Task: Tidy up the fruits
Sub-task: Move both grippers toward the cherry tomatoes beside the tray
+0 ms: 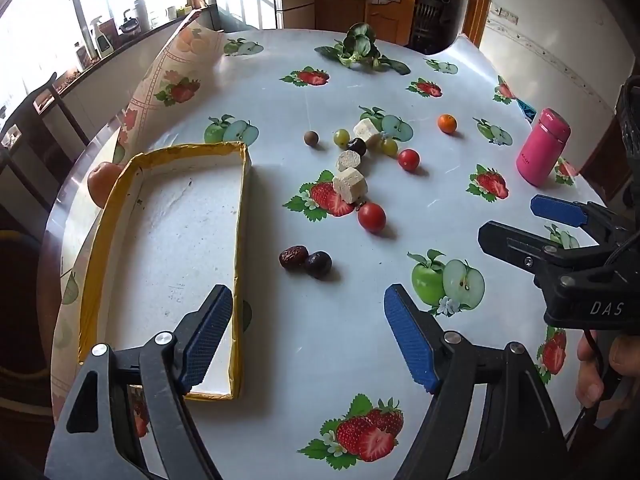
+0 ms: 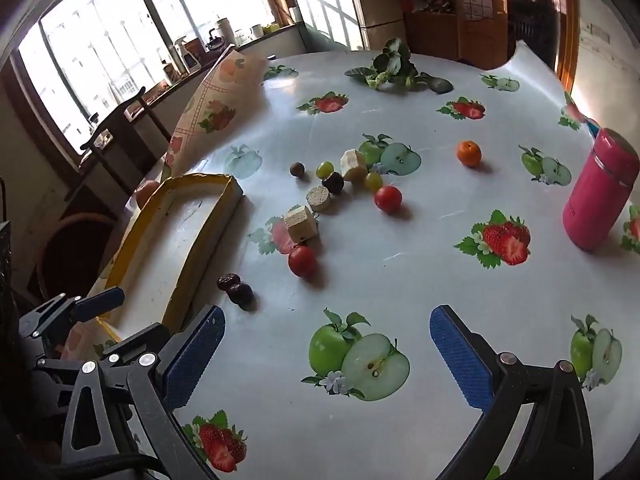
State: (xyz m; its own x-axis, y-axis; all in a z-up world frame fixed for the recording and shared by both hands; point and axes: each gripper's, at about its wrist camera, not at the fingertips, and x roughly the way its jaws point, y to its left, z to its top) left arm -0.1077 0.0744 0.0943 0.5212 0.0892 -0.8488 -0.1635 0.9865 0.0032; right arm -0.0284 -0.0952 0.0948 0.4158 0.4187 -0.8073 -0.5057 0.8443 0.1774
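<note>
Loose fruits lie on the fruit-print tablecloth: a red date (image 1: pixel 293 257) beside a dark plum (image 1: pixel 319 264), two cherry tomatoes (image 1: pixel 371 217) (image 1: pixel 408 159), green grapes (image 1: pixel 341 137), a dark grape (image 1: pixel 356 146), a brown longan (image 1: pixel 311 138) and a small orange (image 1: pixel 447 123). A yellow-rimmed white tray (image 1: pixel 240 216) lies at the left, empty. My left gripper (image 1: pixel 308 336) is open above the table near the tray's near corner. My right gripper (image 2: pixel 326 354) is open and empty above a printed apple; it also shows in the left wrist view (image 1: pixel 520 220).
Three pale foam blocks (image 1: pixel 350 185) lie among the fruits. A pink flask (image 1: pixel 543 147) stands at the right. Leafy greens (image 1: pixel 360 50) lie at the far side. A large orange fruit (image 1: pixel 102 184) sits behind the tray. The tablecloth curls up at the far left (image 1: pixel 176 76).
</note>
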